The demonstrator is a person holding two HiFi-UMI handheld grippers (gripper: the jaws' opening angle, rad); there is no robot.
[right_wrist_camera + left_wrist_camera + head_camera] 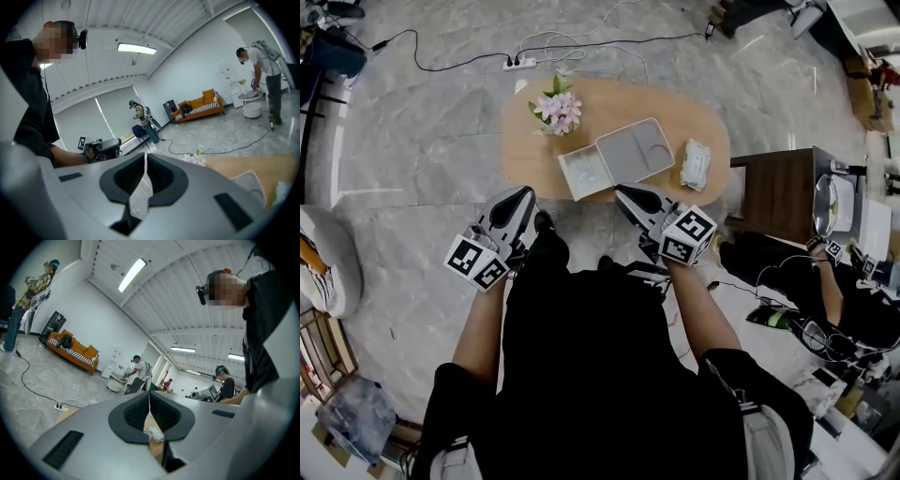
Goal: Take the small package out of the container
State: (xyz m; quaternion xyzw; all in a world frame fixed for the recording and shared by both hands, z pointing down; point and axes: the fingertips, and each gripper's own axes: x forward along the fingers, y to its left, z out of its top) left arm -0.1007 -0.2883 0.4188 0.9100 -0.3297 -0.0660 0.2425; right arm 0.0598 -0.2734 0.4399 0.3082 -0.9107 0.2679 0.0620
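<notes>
Firstly, head view: small package (696,164) lies on the table (525,141), outside the container (585,172) and just beside its open lid (635,150), on the right. Long axis runs roughly away from me. Right gripper (624,194) is the nearer one, pkg ahead and off to its right; left gripper (523,194) sits on the far side of the container. Both hang at the near table edge, touching nothing. Can't tell if anything's left inside the container base — too small.

Left gripper view: left gripper (149,397) has jaws closed tip to tip, nothing held. Thru the gap under the tips, a sliver of wood top and the pkg (153,433) — mostly masked by my own jaws.

Right gripper view: right gripper (145,157) closed too, empty; the pale streak in the gap is prob. floor, not a held thing. Flowers (193,158) ahead, lid at lower right, and a whitish bit at the frame's edge (280,192) — likely the pkg, cut off.
</notes>
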